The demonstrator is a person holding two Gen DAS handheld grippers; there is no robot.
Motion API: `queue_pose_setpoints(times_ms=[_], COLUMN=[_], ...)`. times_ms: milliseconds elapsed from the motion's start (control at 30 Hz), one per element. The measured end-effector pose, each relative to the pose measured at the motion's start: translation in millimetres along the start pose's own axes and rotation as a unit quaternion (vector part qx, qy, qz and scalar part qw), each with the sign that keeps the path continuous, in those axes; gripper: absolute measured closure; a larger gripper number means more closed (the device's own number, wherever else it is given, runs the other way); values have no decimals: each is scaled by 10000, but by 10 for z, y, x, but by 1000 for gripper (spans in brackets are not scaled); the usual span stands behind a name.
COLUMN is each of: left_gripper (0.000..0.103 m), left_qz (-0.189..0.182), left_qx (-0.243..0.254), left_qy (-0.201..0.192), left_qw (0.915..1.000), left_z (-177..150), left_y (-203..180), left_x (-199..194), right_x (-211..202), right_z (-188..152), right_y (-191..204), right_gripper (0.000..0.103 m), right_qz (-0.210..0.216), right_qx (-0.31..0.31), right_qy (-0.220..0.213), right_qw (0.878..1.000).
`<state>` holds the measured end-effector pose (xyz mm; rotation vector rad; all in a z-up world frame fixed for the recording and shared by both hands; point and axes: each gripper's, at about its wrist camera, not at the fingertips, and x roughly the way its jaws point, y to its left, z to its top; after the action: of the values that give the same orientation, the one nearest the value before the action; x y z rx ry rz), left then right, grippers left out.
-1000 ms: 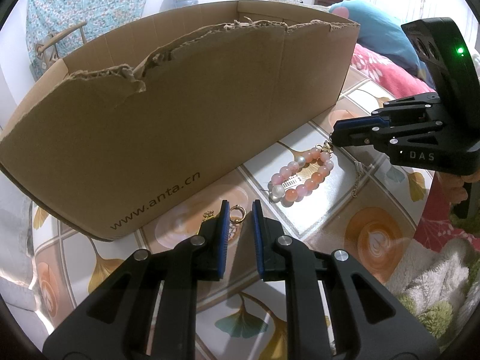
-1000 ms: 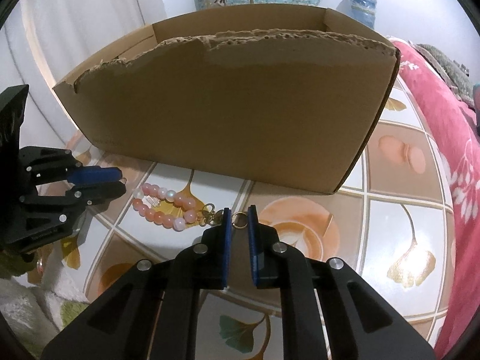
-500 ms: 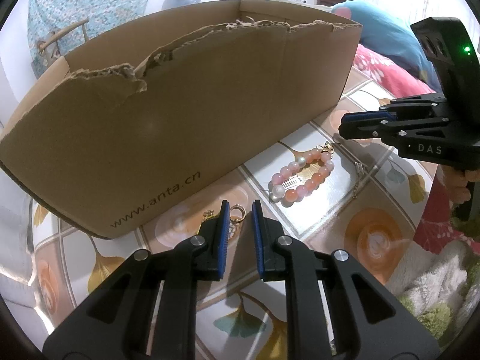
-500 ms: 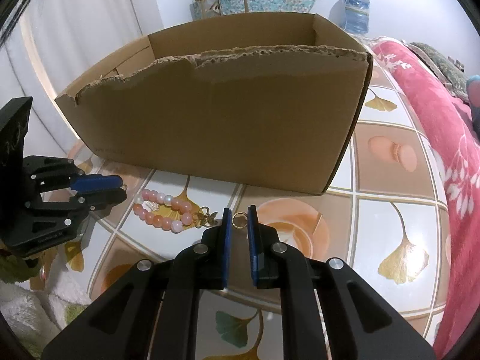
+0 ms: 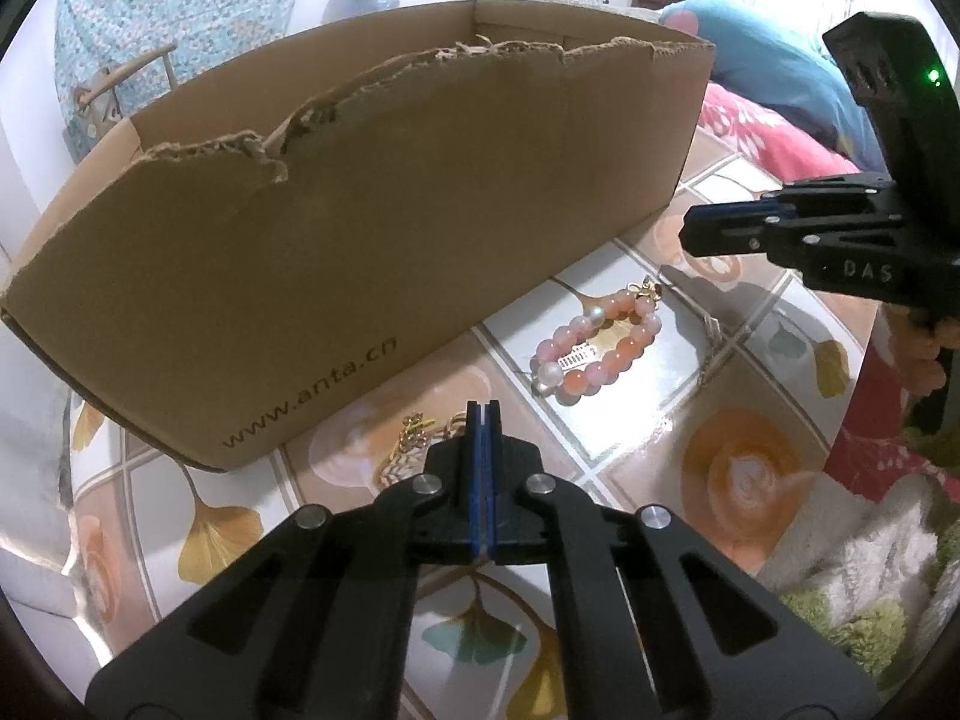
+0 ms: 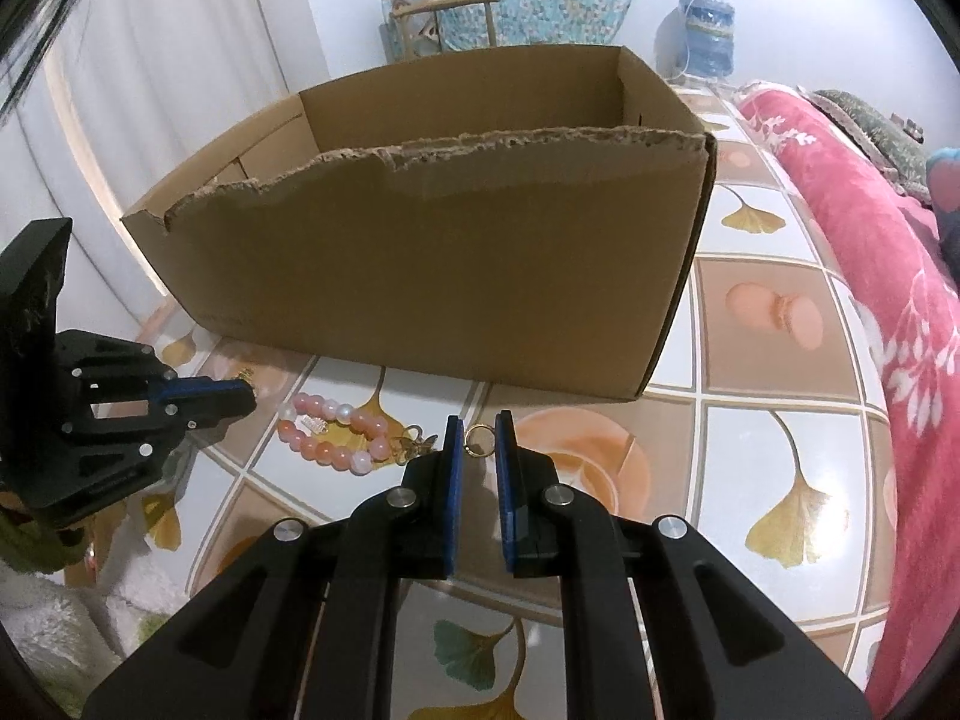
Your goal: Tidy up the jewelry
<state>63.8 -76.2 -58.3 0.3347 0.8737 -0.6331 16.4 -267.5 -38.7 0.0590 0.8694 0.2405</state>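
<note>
Two grippers are in view, the left gripper (image 5: 483, 405) and the right gripper (image 6: 479, 420). There is one cardboard box (image 6: 432, 276) and one bracelet (image 5: 594, 348) of pink beads. Two gold rings can be counted: one gold ring (image 6: 480, 440) at the right gripper's tips and a second ring (image 5: 456, 420), half hidden, at the left gripper's. One small gold charm piece (image 5: 413, 427) lies near it, and one thin chain (image 5: 711, 330). Behind stand one chair (image 6: 444, 18) and one water jug (image 6: 708, 36).
</note>
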Motion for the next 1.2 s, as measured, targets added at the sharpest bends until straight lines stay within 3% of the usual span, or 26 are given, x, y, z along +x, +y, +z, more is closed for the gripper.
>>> queue_pose_setpoints(times_ms=[333,500,667,1100,1200], left_gripper=[97,95,84,85,91], left_qz=[30,-151,-271,-31,-4], left_qx=[-118,-389,-519,-159,-88], left_qy=[104,161,174,242,244], left_qw=[9999,9990,9981,9996,9997], left_z=[27,7,29,80,81], left_y=[24,111,165,37,-4], left_x=[0,11,37,107,110], right_x=[-37,-11,13,62,67], right_z=[-16,-17,-4,21,22], right_y=[32,26,13,-20,-24], right_gripper=[92,92,92,92,92], right_qz=[88,134,153,178,177], right_qx=[-15,14,26,65,74], right_qy=[-58,-43,-38,-30,-43], right_qw=[9999,9999,9999,9998,9998])
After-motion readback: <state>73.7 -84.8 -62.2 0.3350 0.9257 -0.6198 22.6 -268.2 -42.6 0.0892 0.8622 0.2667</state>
